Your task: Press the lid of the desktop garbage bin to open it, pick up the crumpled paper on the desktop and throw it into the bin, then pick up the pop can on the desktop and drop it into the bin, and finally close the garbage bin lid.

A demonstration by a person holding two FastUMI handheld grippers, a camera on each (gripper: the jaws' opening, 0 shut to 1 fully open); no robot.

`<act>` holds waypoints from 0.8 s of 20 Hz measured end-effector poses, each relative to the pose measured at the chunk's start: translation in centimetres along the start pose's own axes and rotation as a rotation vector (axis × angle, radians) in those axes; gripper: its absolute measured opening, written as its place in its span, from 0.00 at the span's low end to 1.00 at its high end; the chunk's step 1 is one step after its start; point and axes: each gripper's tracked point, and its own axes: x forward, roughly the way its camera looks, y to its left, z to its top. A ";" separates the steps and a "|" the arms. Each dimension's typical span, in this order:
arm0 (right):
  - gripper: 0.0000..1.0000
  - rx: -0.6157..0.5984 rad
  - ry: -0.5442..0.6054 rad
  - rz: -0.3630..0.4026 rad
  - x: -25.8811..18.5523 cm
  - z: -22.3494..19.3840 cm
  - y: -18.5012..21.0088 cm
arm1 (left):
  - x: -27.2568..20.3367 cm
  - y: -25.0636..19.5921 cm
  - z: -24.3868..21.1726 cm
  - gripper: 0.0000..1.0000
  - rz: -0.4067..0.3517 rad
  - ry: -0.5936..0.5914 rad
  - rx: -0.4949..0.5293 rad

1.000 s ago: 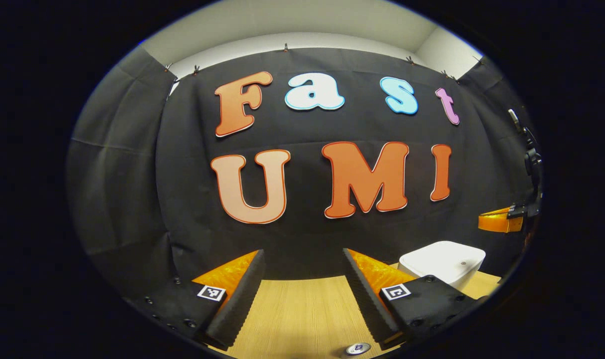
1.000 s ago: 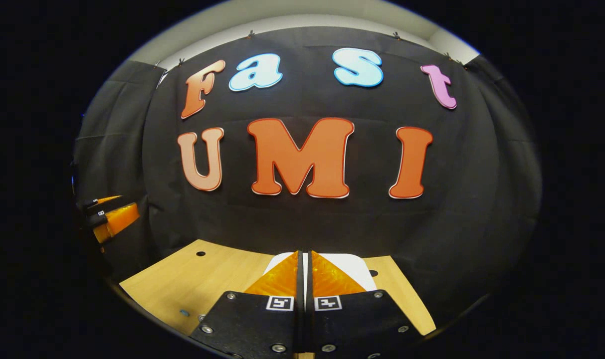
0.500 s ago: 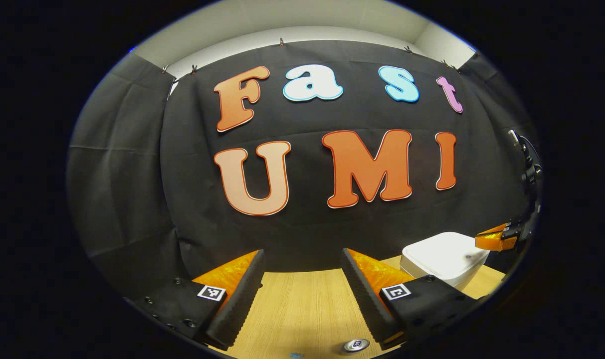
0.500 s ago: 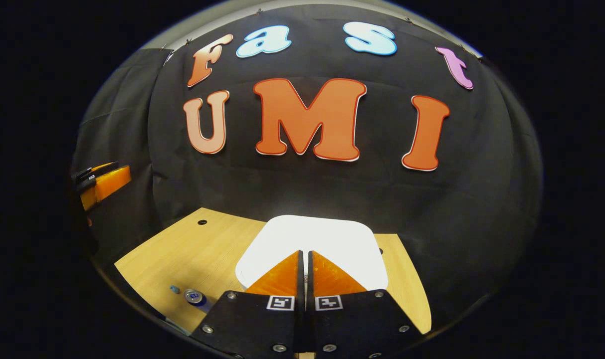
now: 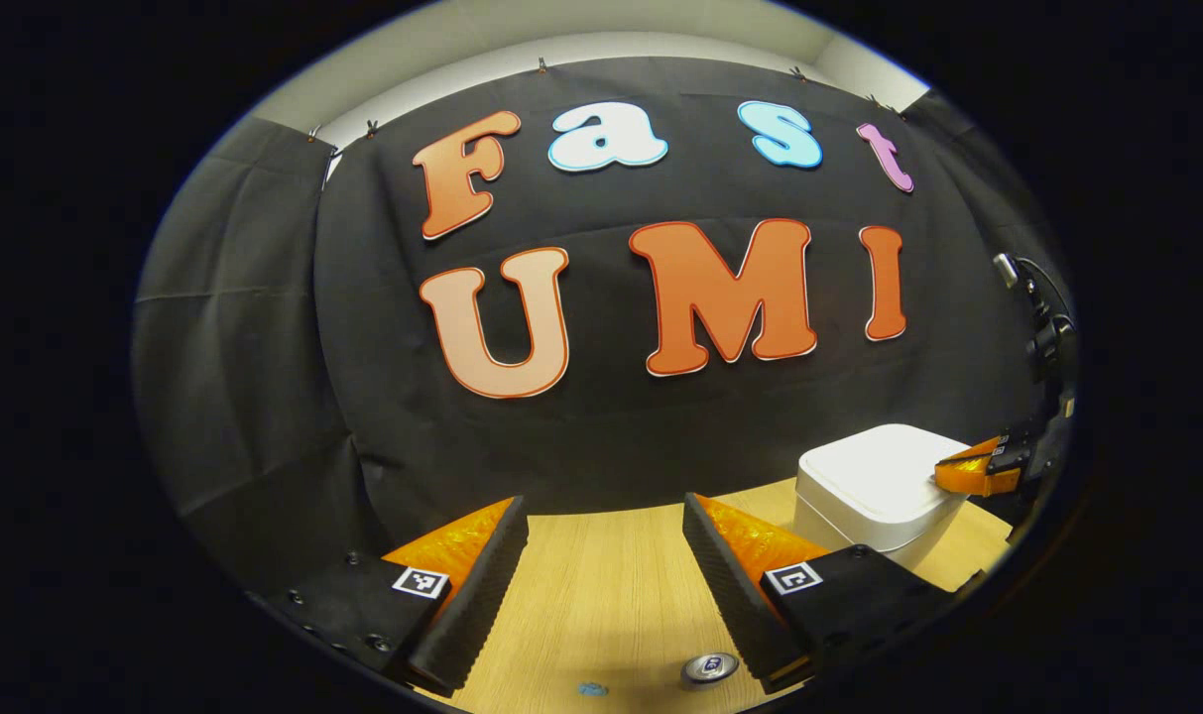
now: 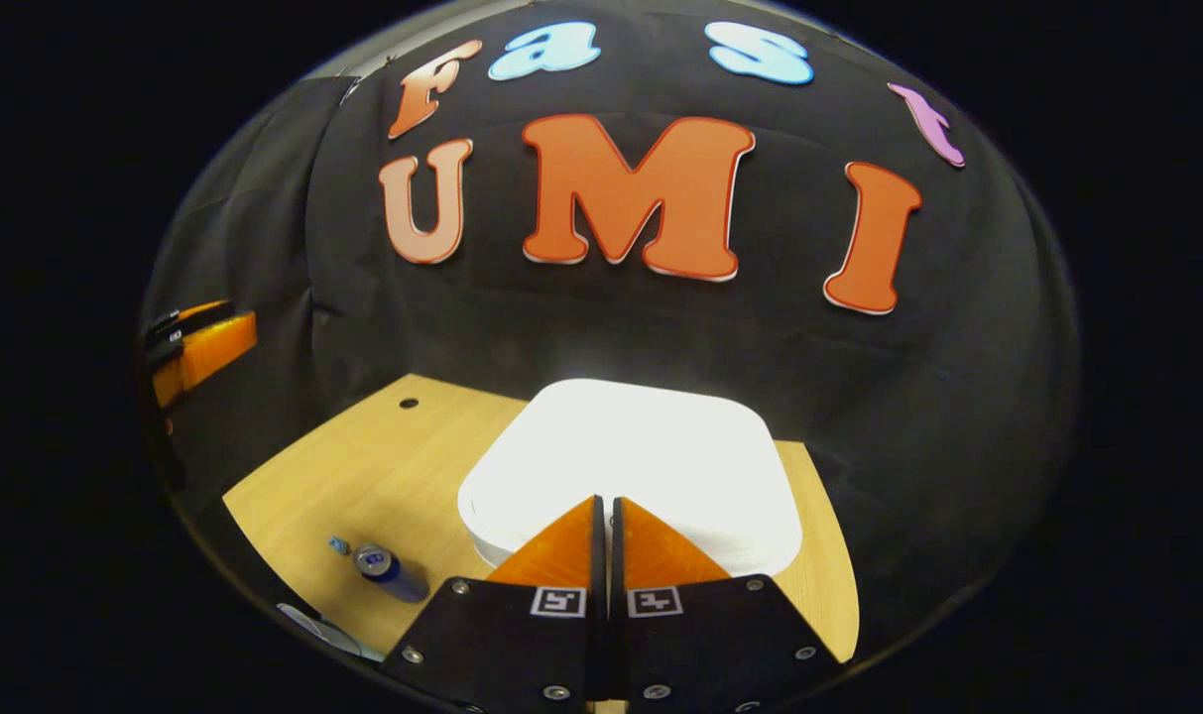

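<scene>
The white desktop bin (image 6: pixel 641 446) stands at the table's back with its lid down. My right gripper (image 6: pixel 606 500) is shut with nothing in it, its tips just over the lid's near edge. In the left gripper view the same bin (image 5: pixel 864 481) is at the right, and the right gripper (image 5: pixel 942 477) meets the lid's right edge. The pop can (image 6: pixel 388 571) lies on its side left of the bin. My left gripper (image 5: pixel 603 506) hangs open above the table, with the can (image 5: pixel 710 667) below its right finger. A pale object (image 6: pixel 313 627), perhaps the paper, is cut off at the table's front.
The light wooden table (image 6: pixel 363 466) has a small hole (image 6: pixel 409 404) near its back left. A small blue scrap (image 6: pixel 338 544) lies beside the can. The left gripper (image 6: pixel 242 329) shows at the far left of the right gripper view. Black cloth walls close the back and sides.
My right gripper has come down and forward onto the bin, whose lid now looms much larger. The left gripper has tipped down a little, bringing the can further into view.
</scene>
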 end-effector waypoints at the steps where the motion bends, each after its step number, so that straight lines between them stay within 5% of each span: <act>1: 0.01 0.034 0.036 0.009 0.5 -0.4 0.0 | -0.1 -0.1 -0.3 1.00 0.004 0.012 0.003; 5: 0.01 0.182 0.080 0.083 1.0 -0.6 0.3 | -0.4 -0.4 -1.3 1.00 0.021 0.044 0.045; 16: 0.01 0.168 -0.022 0.119 0.9 1.5 -0.9 | -0.8 -1.5 -5.3 1.00 0.024 0.187 -0.053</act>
